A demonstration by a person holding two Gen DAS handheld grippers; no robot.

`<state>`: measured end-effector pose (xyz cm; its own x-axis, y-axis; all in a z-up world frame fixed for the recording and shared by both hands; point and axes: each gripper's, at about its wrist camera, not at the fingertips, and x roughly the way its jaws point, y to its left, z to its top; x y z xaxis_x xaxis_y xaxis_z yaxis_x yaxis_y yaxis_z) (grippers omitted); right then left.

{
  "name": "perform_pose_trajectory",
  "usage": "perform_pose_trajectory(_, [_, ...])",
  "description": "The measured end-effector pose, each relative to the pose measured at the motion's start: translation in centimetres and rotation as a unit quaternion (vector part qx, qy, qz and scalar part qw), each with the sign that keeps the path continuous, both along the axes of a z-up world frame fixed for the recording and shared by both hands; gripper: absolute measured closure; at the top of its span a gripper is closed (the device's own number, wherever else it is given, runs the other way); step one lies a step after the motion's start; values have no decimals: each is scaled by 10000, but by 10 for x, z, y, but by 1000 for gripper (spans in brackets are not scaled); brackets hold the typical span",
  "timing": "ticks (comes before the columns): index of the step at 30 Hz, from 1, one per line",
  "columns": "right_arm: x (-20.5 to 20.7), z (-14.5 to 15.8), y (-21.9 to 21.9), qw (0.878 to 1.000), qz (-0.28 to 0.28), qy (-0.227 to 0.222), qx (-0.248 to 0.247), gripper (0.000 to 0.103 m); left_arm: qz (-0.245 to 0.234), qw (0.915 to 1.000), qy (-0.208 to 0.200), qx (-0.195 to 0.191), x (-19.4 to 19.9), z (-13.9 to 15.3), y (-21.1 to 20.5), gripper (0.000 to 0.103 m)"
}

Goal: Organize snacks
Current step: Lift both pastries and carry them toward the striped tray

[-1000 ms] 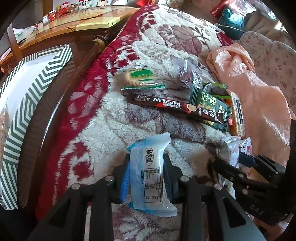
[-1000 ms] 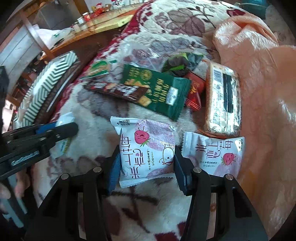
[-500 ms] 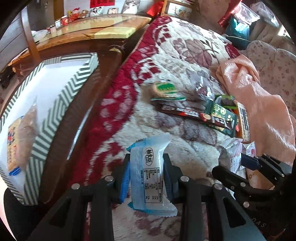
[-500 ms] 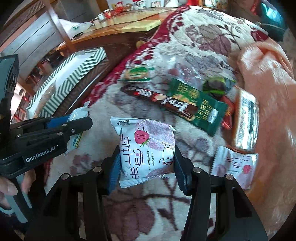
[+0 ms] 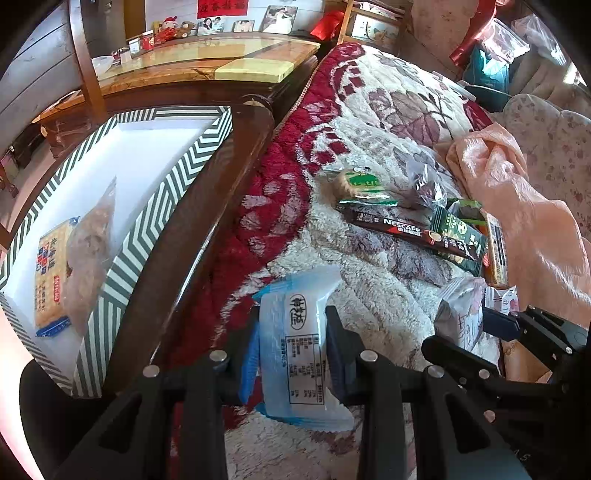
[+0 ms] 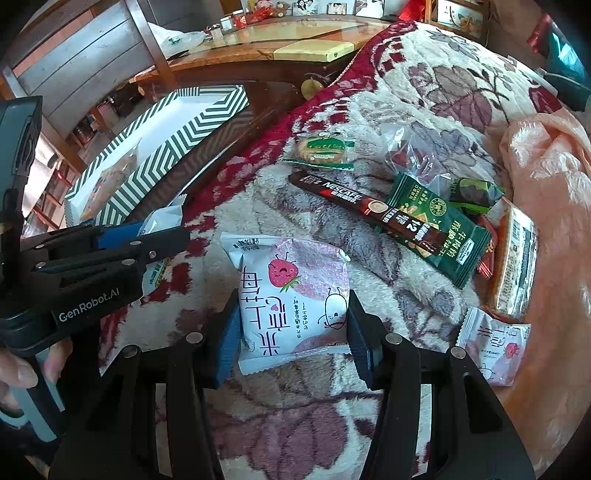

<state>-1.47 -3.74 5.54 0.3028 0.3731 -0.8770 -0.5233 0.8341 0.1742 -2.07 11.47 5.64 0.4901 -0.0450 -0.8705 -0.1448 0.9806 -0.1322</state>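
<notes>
At the left of the left wrist view sits a striped box (image 5: 162, 206) with a biscuit pack (image 5: 51, 273) inside. At the bottom middle, the left claw (image 5: 291, 347) squeezes a blue snack pack (image 5: 291, 332). In the right wrist view, the right claw (image 6: 291, 325) squeezes a strawberry snack pack (image 6: 291, 295) above the fluffy blanket (image 6: 424, 110). More snacks lie at the right, among them a Nescafe stick (image 6: 343, 195).

Beneath me spreads a plush red-and-cream floral blanket (image 5: 388, 122). Upper left of my left view, I see a glossy marble-topped wooden table (image 5: 207, 68) with framed photos (image 5: 279, 18) behind; a peach cloth (image 5: 532, 221) crumples at right, sunlit.
</notes>
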Motion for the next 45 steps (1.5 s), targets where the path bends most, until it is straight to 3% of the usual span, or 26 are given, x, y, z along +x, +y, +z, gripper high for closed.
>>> perform_pose_trajectory(45, [-2, 10, 23, 9997, 176, -118, -140, 52, 47, 10000, -45, 9, -8, 2, 4, 69])
